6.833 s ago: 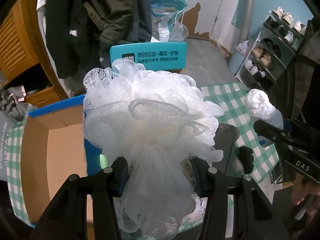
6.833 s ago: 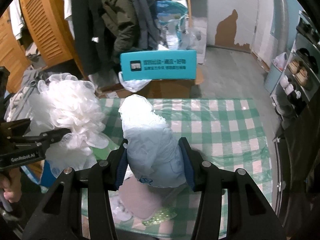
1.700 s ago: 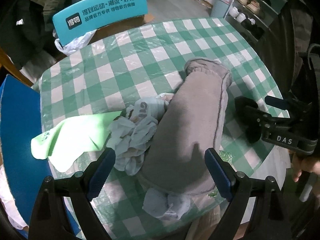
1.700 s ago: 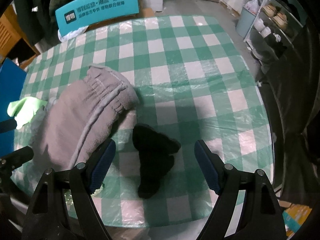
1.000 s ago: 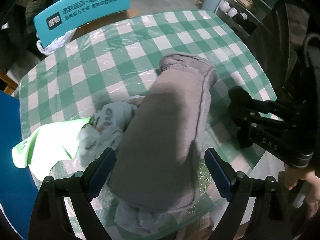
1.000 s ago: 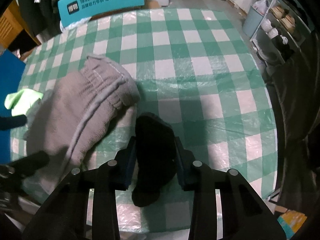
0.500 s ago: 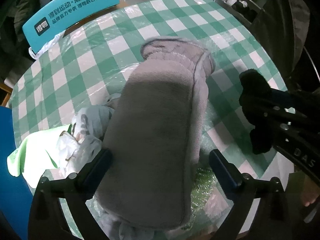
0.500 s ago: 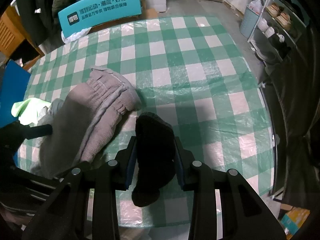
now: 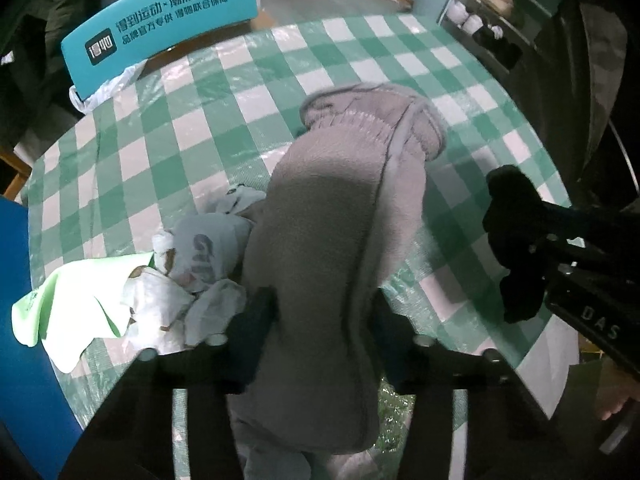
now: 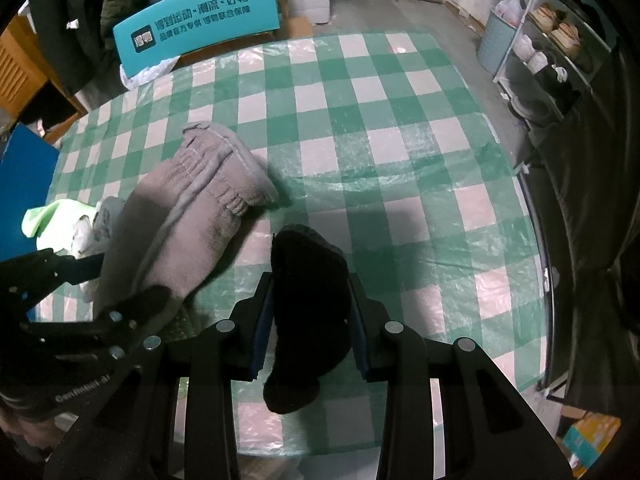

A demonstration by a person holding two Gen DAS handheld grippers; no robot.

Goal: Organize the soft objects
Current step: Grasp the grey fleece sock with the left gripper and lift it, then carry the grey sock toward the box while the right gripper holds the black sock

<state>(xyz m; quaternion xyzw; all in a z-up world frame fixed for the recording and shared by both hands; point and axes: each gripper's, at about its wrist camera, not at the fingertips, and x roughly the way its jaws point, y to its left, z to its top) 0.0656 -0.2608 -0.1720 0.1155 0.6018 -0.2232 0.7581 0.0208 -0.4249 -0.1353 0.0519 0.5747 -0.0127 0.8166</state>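
Left gripper (image 9: pixel 320 332) closing on the grey fleece (image 9: pixel 336 240), right gripper (image 10: pixel 310 320) clamped on the black sock (image 10: pixel 308 312) — risk of dragging the crumpled wrappers (image 9: pixel 192 276) off the table (image 10: pixel 400 120).

Black tool (image 10: pixel 310 320) frames — silver screws, blue pads (image 10: pixel 259 332).

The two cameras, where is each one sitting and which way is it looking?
Left wrist: sits on the left tool, looks down at the grey fleece piece as its jaws close around it; the right tool with the black sock shows.
Right wrist: sits on the right tool, looks down at the black sock it pinches; the left tool shows.
Both share the fleece, the green cloth and the checked tablecloth.
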